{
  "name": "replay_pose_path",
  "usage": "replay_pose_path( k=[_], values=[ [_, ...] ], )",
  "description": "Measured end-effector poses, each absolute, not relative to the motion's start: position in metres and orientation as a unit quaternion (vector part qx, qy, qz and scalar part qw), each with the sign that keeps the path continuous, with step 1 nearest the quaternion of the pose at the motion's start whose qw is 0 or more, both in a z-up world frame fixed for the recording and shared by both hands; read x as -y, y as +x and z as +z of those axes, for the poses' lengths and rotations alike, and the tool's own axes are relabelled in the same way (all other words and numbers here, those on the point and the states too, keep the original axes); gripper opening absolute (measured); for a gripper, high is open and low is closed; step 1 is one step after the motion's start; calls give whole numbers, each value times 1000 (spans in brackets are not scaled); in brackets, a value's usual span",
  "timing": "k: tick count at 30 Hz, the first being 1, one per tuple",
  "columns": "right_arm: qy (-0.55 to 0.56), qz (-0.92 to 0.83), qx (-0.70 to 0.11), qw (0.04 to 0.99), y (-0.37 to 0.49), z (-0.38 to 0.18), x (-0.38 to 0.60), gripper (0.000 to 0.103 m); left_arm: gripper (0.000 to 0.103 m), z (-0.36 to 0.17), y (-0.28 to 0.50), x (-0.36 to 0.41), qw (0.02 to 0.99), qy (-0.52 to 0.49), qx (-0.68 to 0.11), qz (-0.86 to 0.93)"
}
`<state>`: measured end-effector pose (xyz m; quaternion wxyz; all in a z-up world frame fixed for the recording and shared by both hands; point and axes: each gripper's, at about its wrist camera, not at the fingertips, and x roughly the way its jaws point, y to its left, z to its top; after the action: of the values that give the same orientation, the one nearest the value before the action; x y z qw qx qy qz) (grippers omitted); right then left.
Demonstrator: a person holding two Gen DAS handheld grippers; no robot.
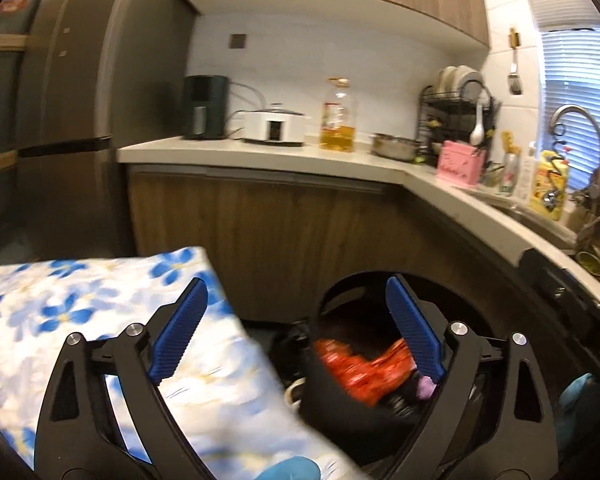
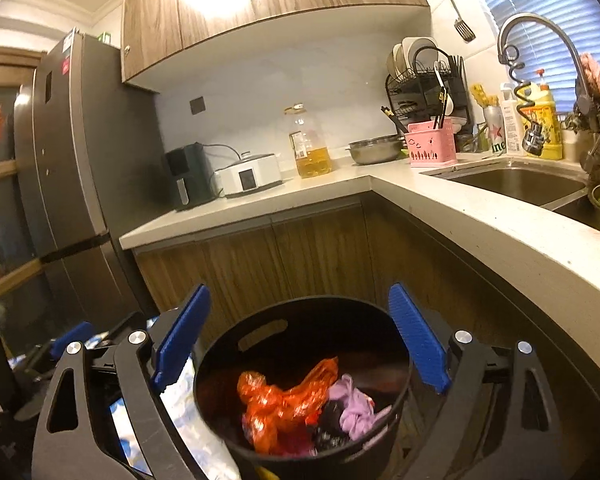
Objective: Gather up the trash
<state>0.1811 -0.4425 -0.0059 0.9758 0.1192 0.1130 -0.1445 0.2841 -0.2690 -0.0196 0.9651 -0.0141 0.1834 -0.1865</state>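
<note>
Trash [image 2: 288,404] in bin [image 2: 220,364], below fingers [image 2: 418,340].

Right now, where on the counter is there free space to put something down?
The counter is bare along its front edge, from in front of the white cooker and oil bottle round the corner to the sink. It is crowded at the back corner: metal bowl, pink basket, dish rack.

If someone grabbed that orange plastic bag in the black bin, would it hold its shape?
Probably not: the orange plastic bag looks thin and crumpled, so it would likely flop and crinkle. It seems light. Its glossy film may slip, though the wrinkles offer folds to pinch.
</note>
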Motion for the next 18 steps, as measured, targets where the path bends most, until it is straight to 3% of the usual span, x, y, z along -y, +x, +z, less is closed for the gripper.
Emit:
replay_pose_path(
  k=[2,18],
  values=[
    [103,-147,-120,976,175,-6,430,97,92,-21,277,254,967,-13,-190,-171],
    [70,-148,-175,971,102,-5,344,97,97,-21,178,142,974,-9,-203,-101]
  ],
)
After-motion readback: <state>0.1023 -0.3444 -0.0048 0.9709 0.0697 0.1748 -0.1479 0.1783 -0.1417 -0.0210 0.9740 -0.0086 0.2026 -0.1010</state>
